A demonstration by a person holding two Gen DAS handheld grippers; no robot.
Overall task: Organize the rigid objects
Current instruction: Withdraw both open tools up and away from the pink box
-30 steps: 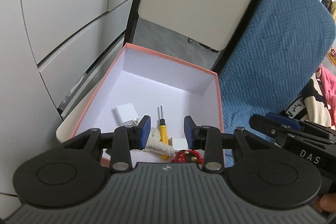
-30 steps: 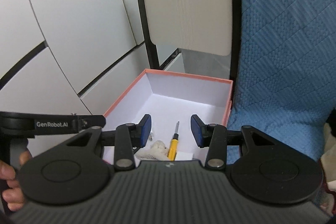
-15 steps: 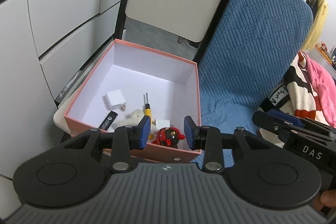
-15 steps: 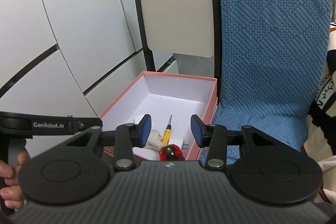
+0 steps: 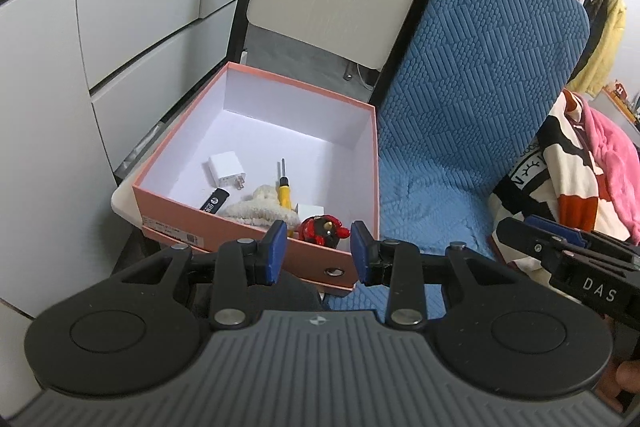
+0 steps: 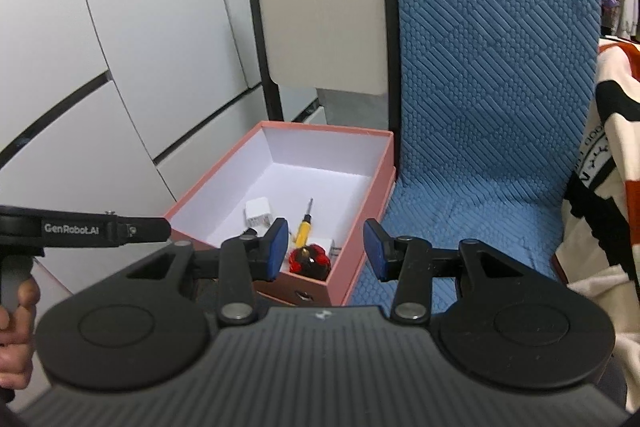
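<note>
Both the left gripper (image 5: pixel 318 251) and right gripper (image 6: pixel 326 253) hover with fingers partly open, holding nothing. Beyond the fingertips sits the pink box (image 5: pixel 256 247), holding a red figurine (image 5: pixel 322 229), yellow screwdriver (image 5: pixel 285 193) and white charger (image 5: pixel 226 169), beside a blue chair (image 5: pixel 472 99).

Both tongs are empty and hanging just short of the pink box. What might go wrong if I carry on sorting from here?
1. The pink cardboard box sits on the edge of a pale seat with its near corner seemingly past the rim; a push might tip it.
2. The yellow-handled screwdriver rests against the cream fluffy item, so gripping it may drag that soft piece along.
3. The red and black round figurine is tucked in the box's near corner; the left tongs or right tongs may hit the wall.
</note>
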